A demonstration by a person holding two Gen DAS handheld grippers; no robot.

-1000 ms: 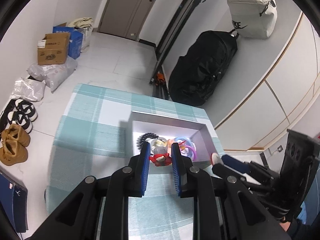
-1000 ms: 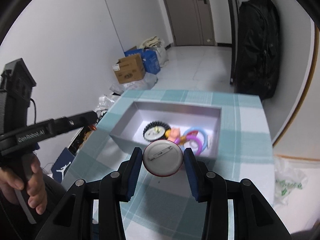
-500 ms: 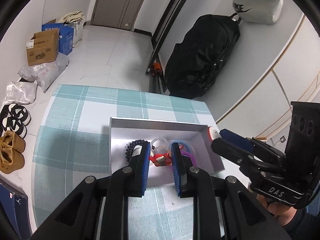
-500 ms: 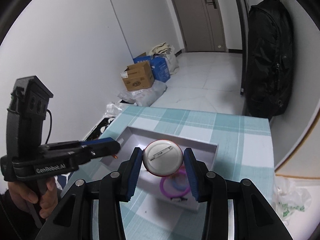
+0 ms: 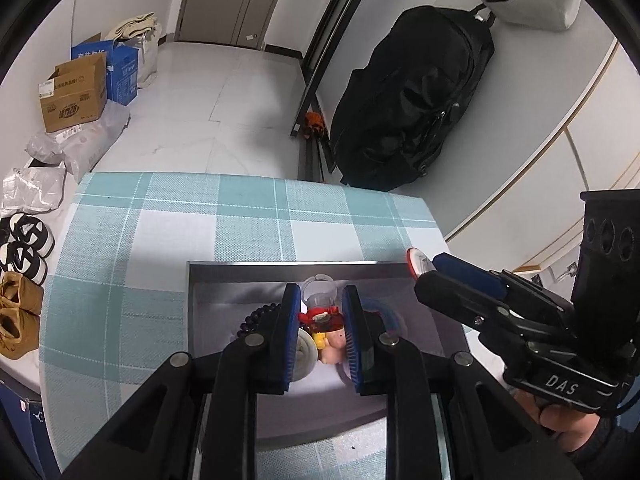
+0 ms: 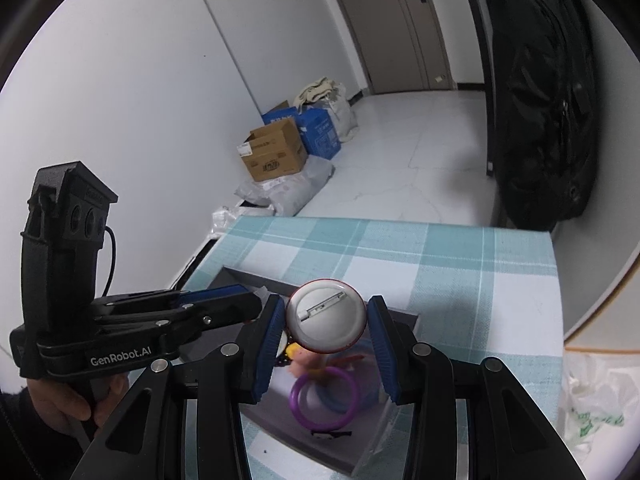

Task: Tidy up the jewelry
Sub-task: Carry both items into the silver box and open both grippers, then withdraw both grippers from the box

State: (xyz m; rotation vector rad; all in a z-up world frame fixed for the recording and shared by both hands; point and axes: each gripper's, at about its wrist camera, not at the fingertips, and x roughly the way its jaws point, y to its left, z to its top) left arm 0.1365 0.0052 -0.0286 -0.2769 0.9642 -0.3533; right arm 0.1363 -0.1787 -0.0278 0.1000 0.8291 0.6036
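Observation:
A grey open box [image 5: 280, 268] sits on the teal checked tablecloth [image 5: 168, 240]. My left gripper [image 5: 318, 320] is shut on a small red charm [image 5: 320, 316] and hangs over the box interior. Below it lie a black bead bracelet [image 5: 252, 318], a clear ring [image 5: 318, 288] and a pink figure [image 5: 334, 350]. My right gripper [image 6: 326, 328] is shut on a round pin badge [image 6: 326, 320], back side facing me, over the box [image 6: 376, 456]. Purple and blue rings [image 6: 324, 400] lie below it. The right gripper also shows in the left wrist view [image 5: 424, 268].
A black bag [image 5: 408, 96] leans on the wall beyond the table. Cardboard and blue boxes [image 5: 76, 92], plastic bags and shoes [image 5: 20, 240] lie on the floor at left. A plastic bag [image 6: 592, 396] sits at right of the table.
Both grippers have moved forward and now sit over the box, each still holding its item. The left gripper has come closer to the right one.

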